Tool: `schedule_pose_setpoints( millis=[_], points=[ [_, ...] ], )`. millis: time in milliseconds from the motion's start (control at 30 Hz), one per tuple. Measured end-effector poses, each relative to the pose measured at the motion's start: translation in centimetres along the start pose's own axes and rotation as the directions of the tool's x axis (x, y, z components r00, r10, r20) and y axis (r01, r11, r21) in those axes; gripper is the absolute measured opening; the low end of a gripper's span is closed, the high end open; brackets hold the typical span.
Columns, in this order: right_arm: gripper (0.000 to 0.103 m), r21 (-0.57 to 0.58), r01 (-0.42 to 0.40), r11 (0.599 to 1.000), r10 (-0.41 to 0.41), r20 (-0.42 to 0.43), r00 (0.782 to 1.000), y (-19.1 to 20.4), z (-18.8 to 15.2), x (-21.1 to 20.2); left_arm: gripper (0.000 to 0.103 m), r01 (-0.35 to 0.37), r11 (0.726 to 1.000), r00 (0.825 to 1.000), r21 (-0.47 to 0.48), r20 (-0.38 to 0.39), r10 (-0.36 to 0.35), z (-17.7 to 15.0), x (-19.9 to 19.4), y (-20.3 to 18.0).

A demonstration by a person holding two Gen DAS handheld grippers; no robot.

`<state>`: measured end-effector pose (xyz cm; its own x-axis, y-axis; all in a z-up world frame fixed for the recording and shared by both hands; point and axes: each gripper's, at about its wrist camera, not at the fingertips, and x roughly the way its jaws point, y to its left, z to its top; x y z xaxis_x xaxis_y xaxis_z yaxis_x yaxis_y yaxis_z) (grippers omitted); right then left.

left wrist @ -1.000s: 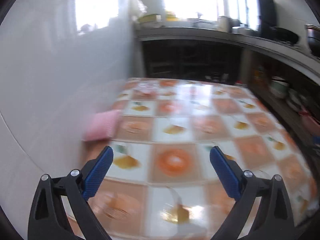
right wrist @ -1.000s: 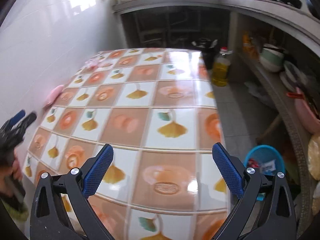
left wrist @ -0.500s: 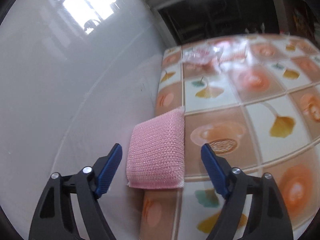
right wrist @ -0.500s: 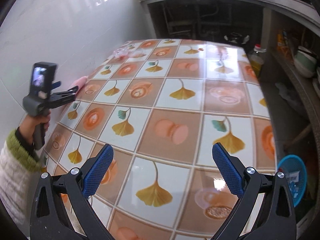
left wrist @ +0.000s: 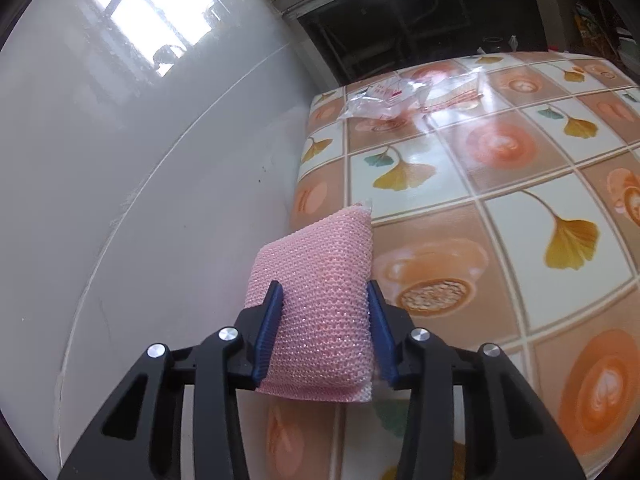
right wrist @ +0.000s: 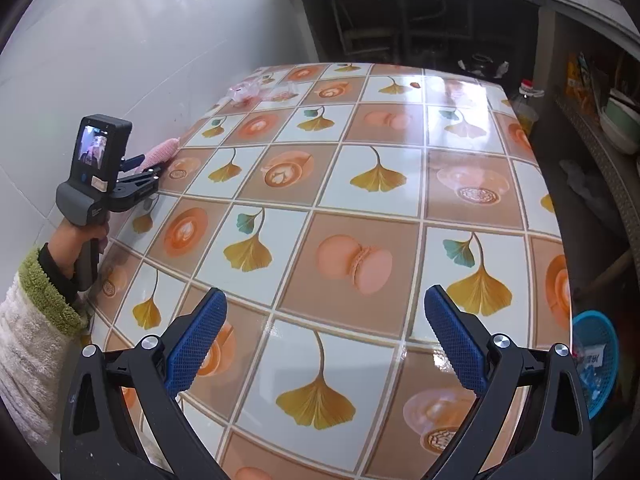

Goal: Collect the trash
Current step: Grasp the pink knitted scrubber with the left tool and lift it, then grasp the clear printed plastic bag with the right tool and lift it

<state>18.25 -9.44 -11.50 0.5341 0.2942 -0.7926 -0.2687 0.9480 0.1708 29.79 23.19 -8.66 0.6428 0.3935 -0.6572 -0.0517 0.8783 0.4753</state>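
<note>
A pink knitted scrub sponge point(left wrist: 320, 248) lies at the table's left edge, against the white wall. My left gripper point(left wrist: 323, 286) has its jaws closing on it, and both blue pads press its sides. From the right wrist view, the sponge point(right wrist: 162, 150) shows beyond the left gripper point(right wrist: 138, 164), held by a hand in a fuzzy sleeve. Crumpled clear plastic wrappers point(left wrist: 408, 96) lie at the far left corner of the table. My right gripper point(right wrist: 325, 292) hovers open over the near part of the table with nothing between its fingers.
The table point(right wrist: 360, 184) has a glossy tiled-pattern cloth and stands against the white wall point(left wrist: 120, 160). On the floor to its right are a blue basket point(right wrist: 596, 356) with scraps and an oil bottle point(right wrist: 526, 108). Shelves with bowls line the right side.
My left gripper swung left toward the wall, came down over the pink sponge and closed its jaws onto it. The right gripper shifted slightly and has stayed open.
</note>
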Motion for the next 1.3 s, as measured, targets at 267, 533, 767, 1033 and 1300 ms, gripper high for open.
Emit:
schedule_pose_setpoints(
  millis=[267,533,767,1033,1300],
  points=[
    [0.095,0.016,0.000,1.000,0.000,0.017,1.000,0.1,-0.7,-1.3,0.042,0.320,0.944,0.947,-0.077,0.045,-0.317,-2.8,-7.6,-2.7],
    [0.095,0.029,0.029,0.999,-0.028,-0.029,0.999,-0.1,-1.6,-0.6,0.063,0.653,0.719,0.754,-0.238,0.120,-0.646,-5.8,-12.6,-3.1],
    [0.095,0.032,0.005,0.999,-0.004,-0.049,0.999,-0.2,-1.9,-0.5,0.087,0.669,0.689,0.738,-0.279,0.140,-0.660,-6.0,-12.5,-1.5],
    [0.095,0.055,-0.073,0.996,0.076,-0.072,0.994,-0.5,-0.5,-0.9,0.092,0.714,0.681,0.692,-0.159,0.016,-0.722,-5.3,-10.7,-4.8],
    [0.095,0.083,-0.258,0.963,0.263,-0.057,0.963,-0.1,6.0,-0.6,0.092,0.623,0.781,0.781,-0.035,-0.024,-0.624,-5.5,-10.6,-7.8]
  ],
)
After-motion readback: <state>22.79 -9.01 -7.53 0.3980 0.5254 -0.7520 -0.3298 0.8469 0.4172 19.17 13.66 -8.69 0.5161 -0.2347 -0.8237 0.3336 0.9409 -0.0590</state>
